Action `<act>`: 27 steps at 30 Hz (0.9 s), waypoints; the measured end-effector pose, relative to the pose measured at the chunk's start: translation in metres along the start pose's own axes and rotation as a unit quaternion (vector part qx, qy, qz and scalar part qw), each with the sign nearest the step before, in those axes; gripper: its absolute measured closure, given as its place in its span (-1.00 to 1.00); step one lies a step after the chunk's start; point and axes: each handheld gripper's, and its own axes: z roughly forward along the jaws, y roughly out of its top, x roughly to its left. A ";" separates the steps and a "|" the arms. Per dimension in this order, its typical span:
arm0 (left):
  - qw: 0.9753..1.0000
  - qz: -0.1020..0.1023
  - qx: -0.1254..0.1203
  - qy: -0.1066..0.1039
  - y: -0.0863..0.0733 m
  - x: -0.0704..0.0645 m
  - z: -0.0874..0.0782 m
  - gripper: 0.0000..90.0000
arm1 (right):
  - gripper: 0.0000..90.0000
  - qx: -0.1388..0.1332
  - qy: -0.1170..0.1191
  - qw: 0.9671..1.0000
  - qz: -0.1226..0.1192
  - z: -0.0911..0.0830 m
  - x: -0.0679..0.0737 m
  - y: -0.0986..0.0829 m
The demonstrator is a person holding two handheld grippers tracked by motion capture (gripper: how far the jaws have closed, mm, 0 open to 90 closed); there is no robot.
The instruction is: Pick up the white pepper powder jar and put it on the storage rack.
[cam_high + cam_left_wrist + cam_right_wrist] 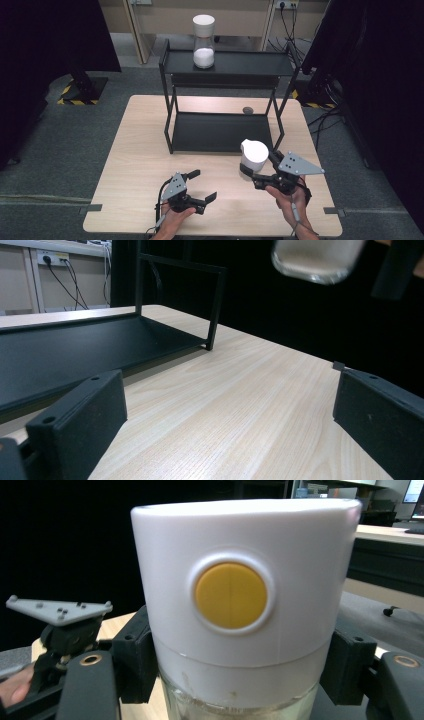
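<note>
High view: right gripper (252,170) clamped on a white-lidded jar (254,155), held upright and seemingly just above the wooden table (135,160), near the right front leg of the black two-tier rack (225,80). Left gripper (202,185) spread wide with nothing between the jaws, low over the near part of the table, well apart from the jar. On the rack's upper shelf, left of centre, a second jar (203,42) with white lid and white contents. Lower shelf bare. A small dark object (247,110) on the table behind the rack, too small to identify.

Left gripper view: both black jaws far apart, bare wood grain between them. Rack's lower shelf (75,347) stretching off to the left. Glass bottom of the held jar (317,260) hanging blurred at the top right, apparently clear of the tabletop.

Right gripper view: jaws pressed against either side of the jar just below its white lid (240,580), a round yellow button (230,596) facing the camera, glass body beneath. Other gripper's grey plate (57,611) at far left.

Judged step: carrying the gripped jar toward the rack. Next move likely calls for lifting it forward and leftward past the front leg, keeping it upright, then setting it on a shelf, probably beside its twin, before loosening the grip.
</note>
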 end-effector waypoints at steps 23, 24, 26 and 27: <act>1.000 -0.002 0.001 0.000 0.000 0.000 0.000 -1.00 | -0.32 -0.005 0.001 1.000 -0.012 0.027 -0.018 0.068; 1.000 -0.002 0.001 0.000 0.000 0.000 0.000 -1.00 | -0.32 -0.005 0.001 1.000 -0.014 0.028 -0.018 0.071; 1.000 -0.002 0.000 0.000 0.000 0.000 0.000 -1.00 | -0.32 -0.006 0.001 1.000 -0.016 0.030 -0.019 0.077; 1.000 -0.002 0.000 0.000 0.000 0.000 0.000 -1.00 | -0.32 -0.006 0.001 1.000 -0.016 0.030 -0.019 0.080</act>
